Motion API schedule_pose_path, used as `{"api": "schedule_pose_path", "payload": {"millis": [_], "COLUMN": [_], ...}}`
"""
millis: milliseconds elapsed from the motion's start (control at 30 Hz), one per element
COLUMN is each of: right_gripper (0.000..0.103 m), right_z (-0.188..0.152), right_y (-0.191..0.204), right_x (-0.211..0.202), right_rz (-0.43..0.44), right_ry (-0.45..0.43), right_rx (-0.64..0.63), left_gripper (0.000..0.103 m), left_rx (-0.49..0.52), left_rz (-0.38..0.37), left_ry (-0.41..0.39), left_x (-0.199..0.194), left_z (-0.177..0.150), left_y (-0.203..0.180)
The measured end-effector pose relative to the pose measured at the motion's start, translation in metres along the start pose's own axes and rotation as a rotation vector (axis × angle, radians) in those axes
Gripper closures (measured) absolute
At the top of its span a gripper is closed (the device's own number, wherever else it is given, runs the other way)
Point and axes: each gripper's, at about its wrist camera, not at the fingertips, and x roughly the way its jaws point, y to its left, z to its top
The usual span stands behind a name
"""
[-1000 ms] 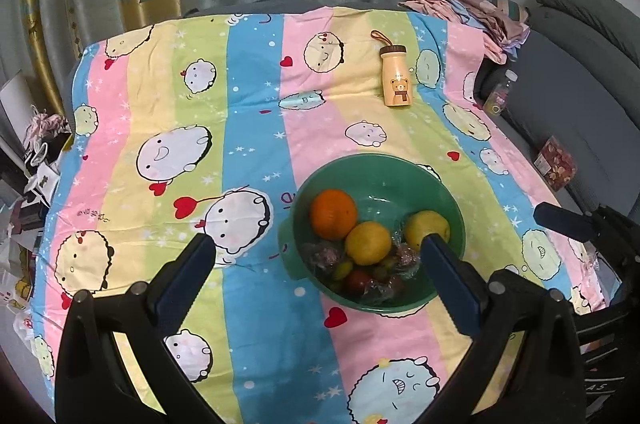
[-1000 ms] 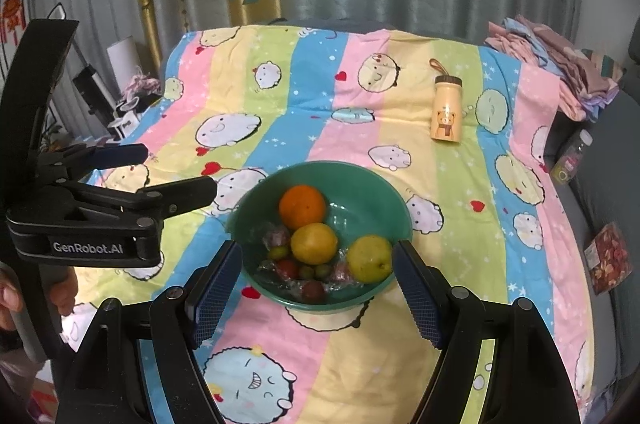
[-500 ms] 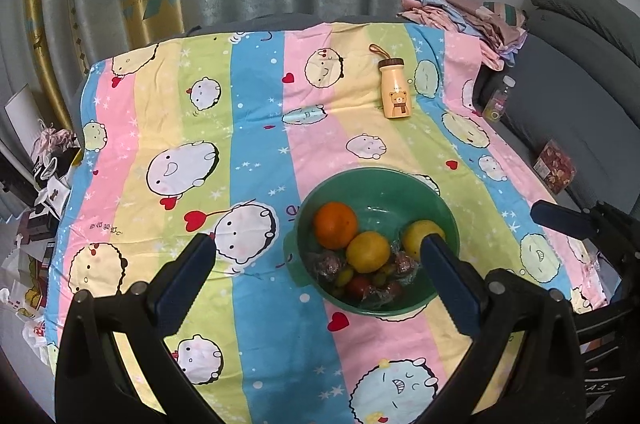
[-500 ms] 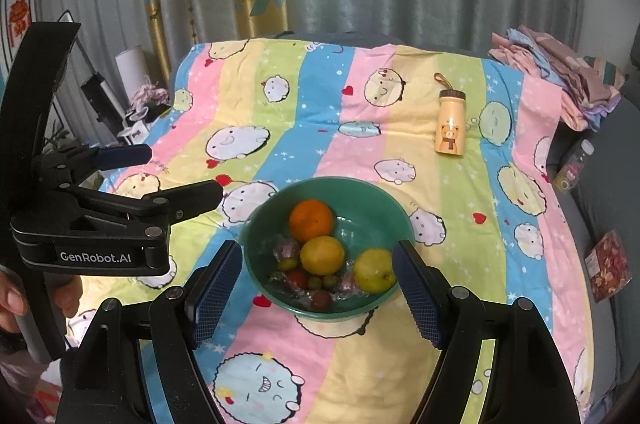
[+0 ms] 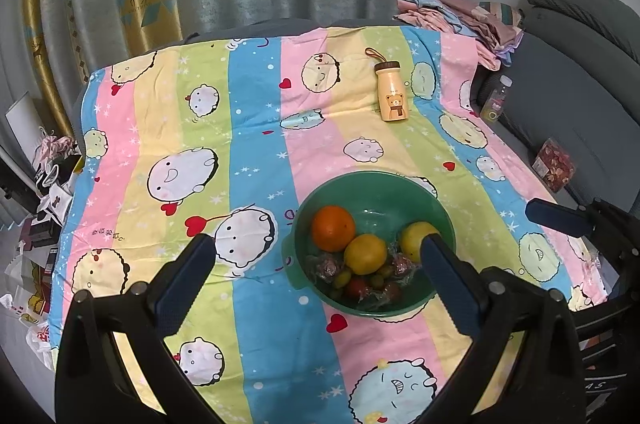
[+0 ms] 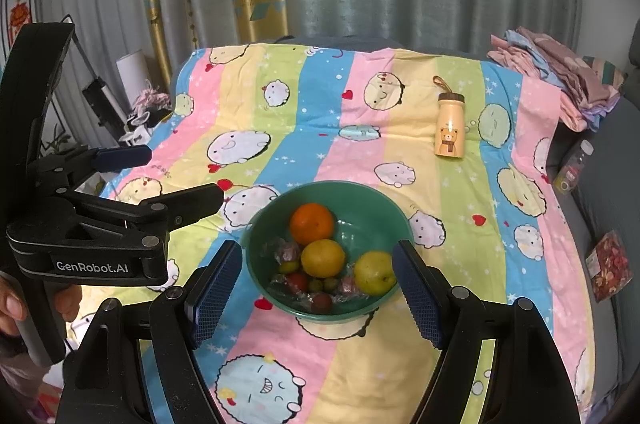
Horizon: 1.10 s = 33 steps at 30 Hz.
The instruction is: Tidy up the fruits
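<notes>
A green bowl (image 5: 370,177) (image 6: 328,184) sits on the striped cartoon tablecloth (image 5: 248,128), toward its near right. Inside lie an orange (image 5: 333,228) (image 6: 311,223), a yellow-orange citrus (image 5: 365,254) (image 6: 322,257), a yellow pear-like fruit (image 5: 412,236) (image 6: 374,272), several small fruits and clear-wrapped sweets. My left gripper (image 5: 316,241) hangs open above the bowl's near side, holding nothing. My right gripper (image 6: 317,248) is open too, its fingers framing the bowl without touching it. A hand holds the left gripper (image 6: 120,208) at the left of the right wrist view.
A yellow bear-print bottle (image 5: 391,92) (image 6: 450,128) lies at the far right of the cloth. Folded clothes (image 5: 460,12) are piled at the back right corner. A grey sofa (image 5: 580,64) with a plastic bottle (image 5: 496,100) and red packet (image 5: 554,164) runs along the right. Clutter (image 5: 48,176) lies at left.
Nothing on the table has moved. Both views have drifted slightly, so the bowl sits a little lower in each picture. Both grippers' jaws stand as wide as before.
</notes>
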Motion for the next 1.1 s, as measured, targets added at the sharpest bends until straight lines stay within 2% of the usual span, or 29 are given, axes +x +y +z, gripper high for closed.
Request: {"api": "schedule_pose_path", "payload": {"millis": [1000,1100], "right_gripper": [0.025,0.025], "right_z": [-0.0004,-0.0003], "right_y": [-0.0016,-0.0016], "right_x": [0.0011,0.0012], "right_rz": [0.001,0.001], "right_ry": [-0.001,0.0], "right_rx": [0.001,0.001], "left_gripper": [0.0,0.0], "left_rx": [0.007,0.013], "left_rz": [0.012,0.032], "left_ry": [-0.008,-0.009], "left_x": [0.0067,0.0064], "left_z": [-0.0007,-0.0015], "left_y": [0.0005,-0.0006]}}
